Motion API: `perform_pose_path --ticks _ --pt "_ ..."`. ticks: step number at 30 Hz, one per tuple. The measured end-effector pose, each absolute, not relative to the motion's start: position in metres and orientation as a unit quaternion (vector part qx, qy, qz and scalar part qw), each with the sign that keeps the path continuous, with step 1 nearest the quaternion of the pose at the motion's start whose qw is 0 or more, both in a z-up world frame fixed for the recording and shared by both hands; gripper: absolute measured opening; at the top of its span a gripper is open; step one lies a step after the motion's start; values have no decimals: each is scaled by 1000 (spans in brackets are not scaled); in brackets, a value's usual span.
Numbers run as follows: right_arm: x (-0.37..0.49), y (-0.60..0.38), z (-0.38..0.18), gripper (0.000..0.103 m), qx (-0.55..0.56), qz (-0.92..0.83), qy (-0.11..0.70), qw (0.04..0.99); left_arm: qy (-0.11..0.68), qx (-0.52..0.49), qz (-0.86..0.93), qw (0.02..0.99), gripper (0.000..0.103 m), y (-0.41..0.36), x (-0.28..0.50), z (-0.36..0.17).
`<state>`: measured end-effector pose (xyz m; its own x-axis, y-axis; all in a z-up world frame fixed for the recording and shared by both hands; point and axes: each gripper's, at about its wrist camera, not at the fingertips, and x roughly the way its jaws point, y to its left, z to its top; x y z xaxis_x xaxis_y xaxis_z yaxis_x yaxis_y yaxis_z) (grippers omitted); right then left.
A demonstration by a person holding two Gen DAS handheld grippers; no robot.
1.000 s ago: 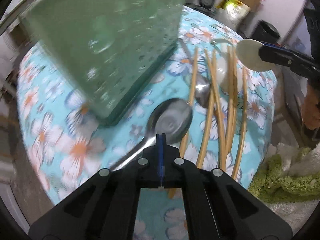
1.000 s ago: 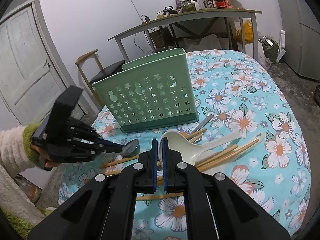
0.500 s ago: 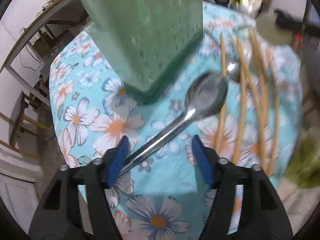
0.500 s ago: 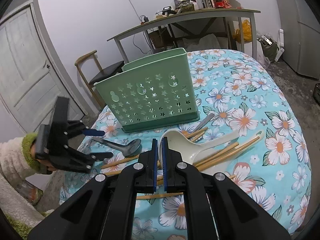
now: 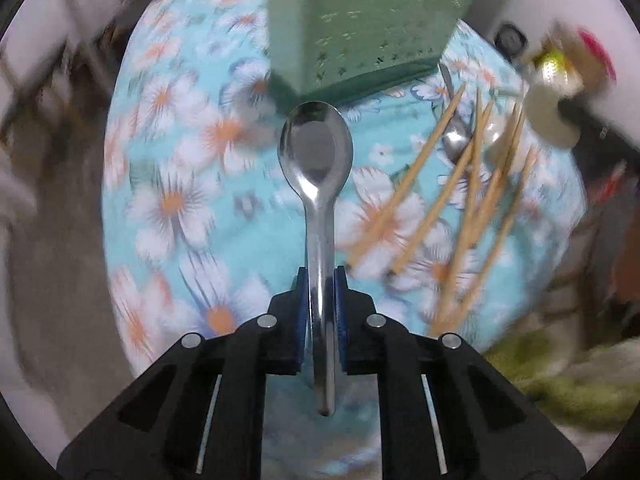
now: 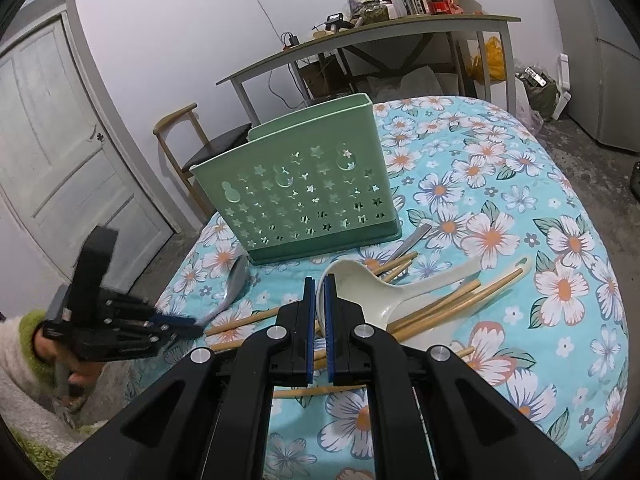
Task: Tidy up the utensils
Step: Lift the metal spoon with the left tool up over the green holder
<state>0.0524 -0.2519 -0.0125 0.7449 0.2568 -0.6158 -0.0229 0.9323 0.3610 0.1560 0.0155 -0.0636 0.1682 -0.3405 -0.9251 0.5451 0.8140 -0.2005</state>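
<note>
I have the table [image 6: 600, 216] under its floral cloth filling both views, and the green utensil holder [image 6: 308, 192] stands upright on it toward the far left edge, open at the top, its star-pierced wall facing my right camera. In front of it, nearer the middle, lies a loose heap: bamboo chopsticks [image 6: 440, 304] fanned across each other, the cream ladle [image 6: 400, 292] on top of them, and a second metal utensil [image 6: 414, 238] poking out just beside the holder's base.

My left gripper [image 5: 321, 280] is clamped on the metal spoon [image 5: 316, 156] — the handle runs straight back between the blue pads [image 5: 301, 292] and the bowl points forward, toward the holder's near corner. That is the relation I care about: spoon axis in line with the gripper, holder directly ahead and above the bowl, so I judge the next move to be a lift and tip to bring the spoon over the holder's opening. The left hand is clearly the nearer one.

My right gripper [image 6: 318, 280] hangs over the ladle's bowl with its jaws nearly together and holding nothing.

The right view shows the holder's open top and the left gripper [image 6: 120, 324] from the side at the table's left edge; the left view, blurred, shows only the holder's lower wall, but it alone shows the pinch on the handle.
</note>
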Motion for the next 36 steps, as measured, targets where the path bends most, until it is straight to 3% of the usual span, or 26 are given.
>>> perform_pose_path --ticks 2,4,5,10,18,23,25,28,36 --pt "53 -253 -13 5 170 79 349 918 574 55 -301 760 15 21 152 -59" --pt "54 -252 -14 5 170 82 351 917 553 50 -305 774 32 24 152 -49" --pt "55 -252 -14 5 170 83 351 917 542 53 -306 781 34 24 153 -44" --pt "52 -252 -12 5 170 84 347 919 518 56 -350 779 35 17 184 -39" --pt "50 -254 -10 5 176 77 346 918 573 2 -410 709 36 11 249 -80" --pt "54 -252 -11 5 175 74 352 916 571 6 -437 695 30 3 253 -85" --pt "56 -251 -10 5 173 73 354 916 568 19 -443 693 18 -3 250 -86" --pt "57 -248 -9 5 166 69 355 917 566 29 -446 693 11 -10 246 -87" --pt "52 -256 1 4 168 55 344 922 540 49 -436 718 2 -10 228 -69"
